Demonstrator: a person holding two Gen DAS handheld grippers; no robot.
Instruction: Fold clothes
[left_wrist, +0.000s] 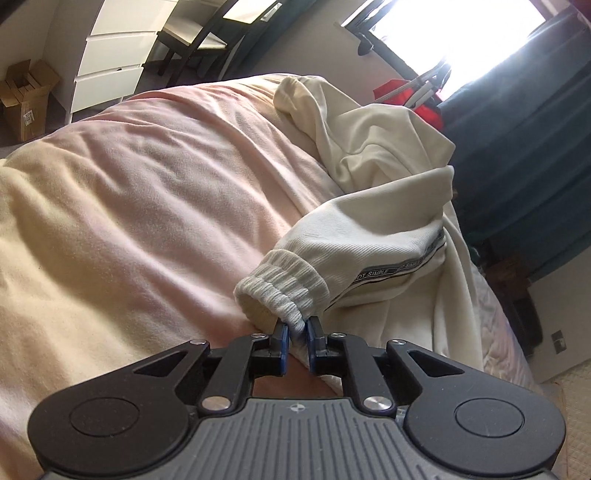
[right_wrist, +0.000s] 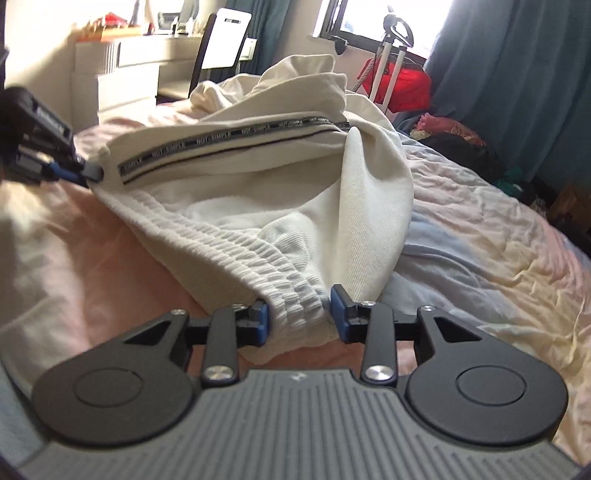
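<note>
White jogging trousers (left_wrist: 388, 236) with a black lettered side stripe lie crumpled on a pink and cream bed cover (left_wrist: 166, 184). My left gripper (left_wrist: 295, 325) is shut on the edge of their ribbed waistband (left_wrist: 280, 280). In the right wrist view the trousers (right_wrist: 258, 177) spread ahead of me, and the waistband (right_wrist: 229, 236) runs taut from the left gripper (right_wrist: 86, 171) at the far left down to my right gripper (right_wrist: 299, 299). The bunched band fills the gap between the right gripper's blue pads (right_wrist: 264, 321), which press on it from both sides.
White drawers (left_wrist: 107, 74), a cardboard box (left_wrist: 26, 96) and a dark chair (left_wrist: 195, 40) stand beyond the bed. Blue curtains (right_wrist: 517, 74) hang by the bright window. A red bag (right_wrist: 406, 85) and a dark heap of clothes (right_wrist: 461, 147) sit at the bed's far right.
</note>
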